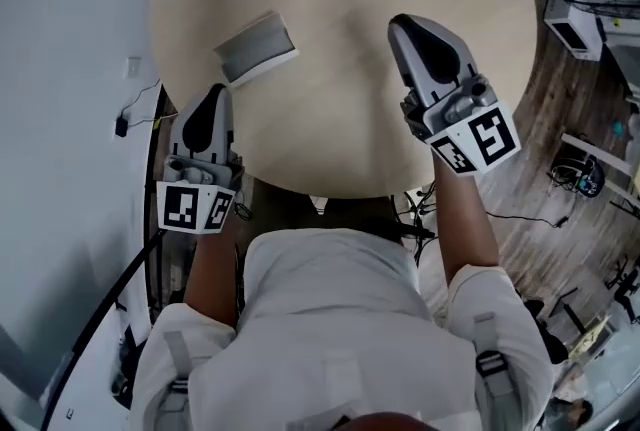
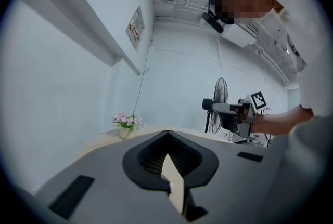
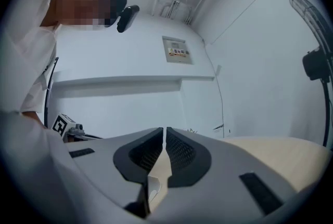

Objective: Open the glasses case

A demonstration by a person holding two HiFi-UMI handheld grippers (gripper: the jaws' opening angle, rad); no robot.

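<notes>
The glasses case (image 1: 256, 47), a flat grey oblong with its lid down, lies on the left part of the round beige table (image 1: 340, 109). My left gripper (image 1: 211, 94) hovers at the table's near left edge, a little short of the case, its jaws together and empty. Right of the case and well apart from it, my right gripper (image 1: 402, 23) hangs over the table's middle, also shut on nothing. Neither gripper view shows the case. The left gripper (image 2: 166, 133) points over the table toward the wall; the right gripper (image 3: 164, 129) faces the same wall.
A small pot of flowers (image 2: 125, 123) stands at the table's far side by the wall. A standing fan (image 2: 220, 95) is beyond the table. Cables and equipment (image 1: 585, 14) clutter the wooden floor at the right. A cable (image 1: 135, 109) hangs off the left wall.
</notes>
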